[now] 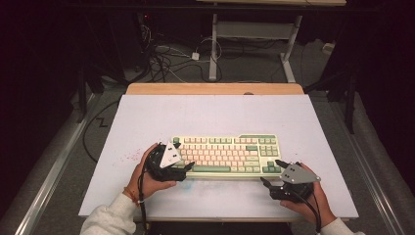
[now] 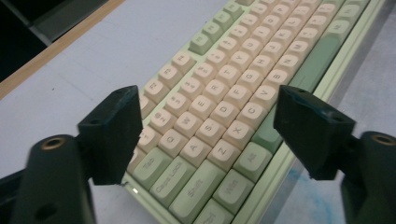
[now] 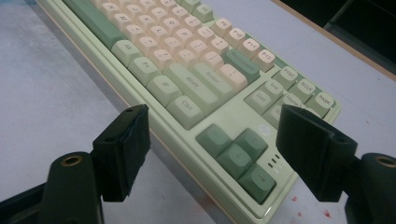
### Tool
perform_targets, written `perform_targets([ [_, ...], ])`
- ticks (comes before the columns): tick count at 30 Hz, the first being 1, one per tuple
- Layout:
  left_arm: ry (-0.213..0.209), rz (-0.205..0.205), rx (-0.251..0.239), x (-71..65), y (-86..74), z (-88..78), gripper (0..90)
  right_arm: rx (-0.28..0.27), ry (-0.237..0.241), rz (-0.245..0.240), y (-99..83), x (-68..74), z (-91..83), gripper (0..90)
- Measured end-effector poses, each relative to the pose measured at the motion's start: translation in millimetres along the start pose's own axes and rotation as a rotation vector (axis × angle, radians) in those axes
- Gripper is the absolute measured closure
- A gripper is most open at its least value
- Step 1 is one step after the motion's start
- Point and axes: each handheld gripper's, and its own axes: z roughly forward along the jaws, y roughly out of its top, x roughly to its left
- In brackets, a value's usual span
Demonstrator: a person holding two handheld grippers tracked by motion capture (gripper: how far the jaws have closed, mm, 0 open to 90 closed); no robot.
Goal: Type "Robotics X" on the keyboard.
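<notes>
Forearms in pale sleeves come in at the bottom of the high view, each hand carrying a gripper at one end of the keyboard (image 1: 227,155). That keyboard, pale green with cream keys, lies flat near the front edge of the white table (image 1: 147,117), its long side running across.

A lift or shift of the keyboard appears to be the step in hand, and it is best done with both ends taken together. The left gripper (image 1: 182,167) is held over the keyboard's left end with its jaws spread wide and nothing pressed between them; in the left gripper view the Caps Lock and Shift keys (image 2: 189,193) are seen between the black jaws. The right gripper (image 1: 274,172) is likewise released, its jaws apart at the front right corner, just off the arrow keys (image 3: 238,156).

Each pair of jaws should be brought onto the case edge rather than onto the keycaps, since caps can be pressed or pulled loose. Both grips are best closed evenly and the keyboard kept level.
</notes>
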Motion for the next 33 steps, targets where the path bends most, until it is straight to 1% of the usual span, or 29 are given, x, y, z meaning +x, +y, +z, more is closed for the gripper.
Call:
perform_targets([
  [3,0.025,0.000,0.028,2.1,-7.8,-1.1,18.0,0.000,-0.004,0.000,0.0,-0.7,-0.1,26.5],
  [4,0.024,-0.005,0.034,2.6,-10.2,-1.3,17.4,0.001,-0.005,0.003,-0.1,-0.8,-0.2,26.5],
  [6,0.029,0.001,0.050,2.4,-14.7,-1.6,17.2,-0.001,-0.006,0.002,-0.1,-1.3,-0.3,26.5],
  [11,0.034,-0.007,0.064,1.2,-24.7,-3.7,17.2,-0.003,-0.014,0.007,0.4,-1.8,-0.5,26.7],
  [13,0.050,-0.004,0.070,0.2,-28.4,-4.9,17.7,-0.003,-0.014,0.006,0.4,-2.5,-0.4,27.0],
  [16,0.060,-0.004,0.080,-0.3,-34.0,-6.8,17.9,-0.001,-0.013,0.011,0.9,-2.6,-0.2,27.4],
  [23,0.073,-0.010,0.101,-0.1,-43.0,-10.6,17.9,-0.001,-0.018,0.018,3.5,-4.0,1.0,30.1],
  [27,0.075,-0.007,0.112,-0.7,-47.0,-12.7,17.9,-0.008,-0.017,0.035,6.8,-6.1,0.8,35.1],
  [33,0.068,-0.007,0.126,-2.7,-51.4,-15.3,17.9,-0.025,0.018,0.064,14.1,-9.5,0.8,50.7],
])
